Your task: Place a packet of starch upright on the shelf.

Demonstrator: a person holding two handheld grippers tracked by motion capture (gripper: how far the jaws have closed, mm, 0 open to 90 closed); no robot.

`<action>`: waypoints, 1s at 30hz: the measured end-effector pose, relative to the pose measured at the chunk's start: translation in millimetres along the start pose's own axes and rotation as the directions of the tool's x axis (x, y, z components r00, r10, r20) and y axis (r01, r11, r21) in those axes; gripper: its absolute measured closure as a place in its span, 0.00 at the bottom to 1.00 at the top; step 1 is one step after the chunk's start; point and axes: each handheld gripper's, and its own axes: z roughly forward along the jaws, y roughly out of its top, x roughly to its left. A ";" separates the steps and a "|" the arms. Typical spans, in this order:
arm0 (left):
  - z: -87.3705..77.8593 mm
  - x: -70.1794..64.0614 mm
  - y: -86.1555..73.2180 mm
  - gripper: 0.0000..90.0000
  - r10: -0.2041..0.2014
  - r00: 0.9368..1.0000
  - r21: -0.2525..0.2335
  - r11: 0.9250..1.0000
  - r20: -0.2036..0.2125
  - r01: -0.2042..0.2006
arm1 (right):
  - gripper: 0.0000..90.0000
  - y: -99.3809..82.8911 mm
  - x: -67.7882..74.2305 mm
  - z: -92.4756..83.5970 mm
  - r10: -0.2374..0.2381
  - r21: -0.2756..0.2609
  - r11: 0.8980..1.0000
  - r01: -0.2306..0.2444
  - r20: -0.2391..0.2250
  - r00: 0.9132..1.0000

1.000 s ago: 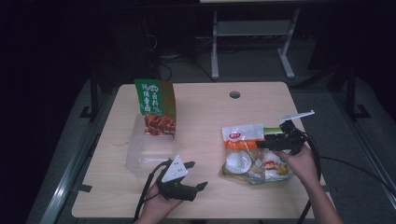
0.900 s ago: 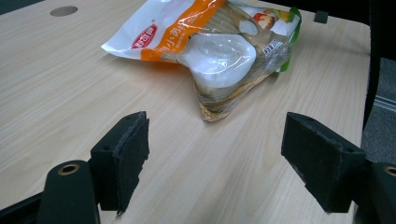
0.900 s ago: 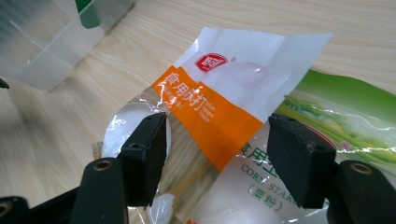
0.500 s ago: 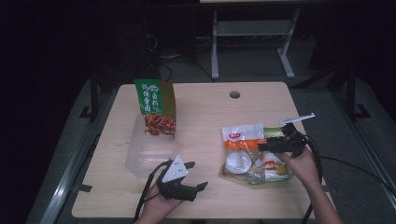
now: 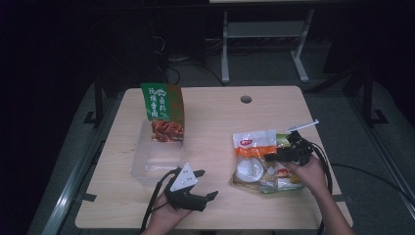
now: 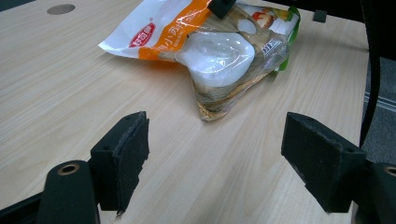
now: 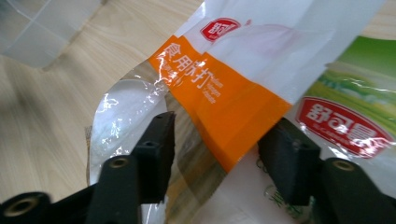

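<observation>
Seen from above: a pale wooden table (image 5: 210,122) against a dark room. Near its right front, a white-and-orange plastic food pouch (image 5: 254,147) lying flat on top of a second packet with a green edge (image 5: 282,139). Over this pile, the right gripper (image 5: 271,157), held level and aimed leftward. From the right gripper view, black jaws straddling the pouch's orange band (image 7: 224,116), part-way spread, having just been closing, pads near the film but not clearly pressing it. At the front left, the left gripper (image 5: 208,188) resting in a hand close to the table edge, jaws spread wide with nothing but bare wood between them, pointed toward the pouch (image 6: 205,42). Farther back on the left, a clear plastic box (image 5: 156,156) with a green-and-red upright bag (image 5: 164,112) standing in its far end.

Likely step: pinching the top pouch to lift it. For a clean grip, best to close on the flat orange band rather than the bulging white contents, and to catch the upper pouch alone, not the packet beneath. Slippery film; firm squeeze before any lift.
</observation>
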 end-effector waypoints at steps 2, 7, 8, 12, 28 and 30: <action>0.0 0.0 0.0 0.26 0.001 1.000 -0.001 1.000 0.000 -0.001 | 0.58 0.8 0.3 2.2 -0.007 -0.008 1.000 0.007 -0.010 1.000; 0.3 0.3 0.0 0.25 -0.004 1.000 0.002 1.000 0.003 0.004 | 0.71 1.3 0.4 2.6 -0.003 -0.012 1.000 0.002 -0.029 1.000; 0.4 0.4 0.0 0.25 -0.002 1.000 0.004 1.000 0.003 0.002 | 0.74 1.1 0.1 2.4 -0.001 -0.015 1.000 0.000 -0.033 0.999; 1.0 0.6 0.0 0.25 -0.006 1.000 0.005 1.000 0.004 0.006 | 0.89 0.7 0.9 1.5 0.001 -0.021 1.000 -0.002 -0.057 0.998; 6.6 0.0 2.9 0.26 -0.026 0.999 0.004 1.000 0.032 0.026 | 1.00 0.5 24.9 -11.7 -0.108 -0.113 0.989 0.096 -0.105 0.989; 8.9 -0.9 4.0 0.26 -0.031 0.999 0.006 1.000 0.037 0.031 | 1.00 -0.7 29.1 -14.6 -0.123 -0.137 0.985 0.107 -0.115 0.986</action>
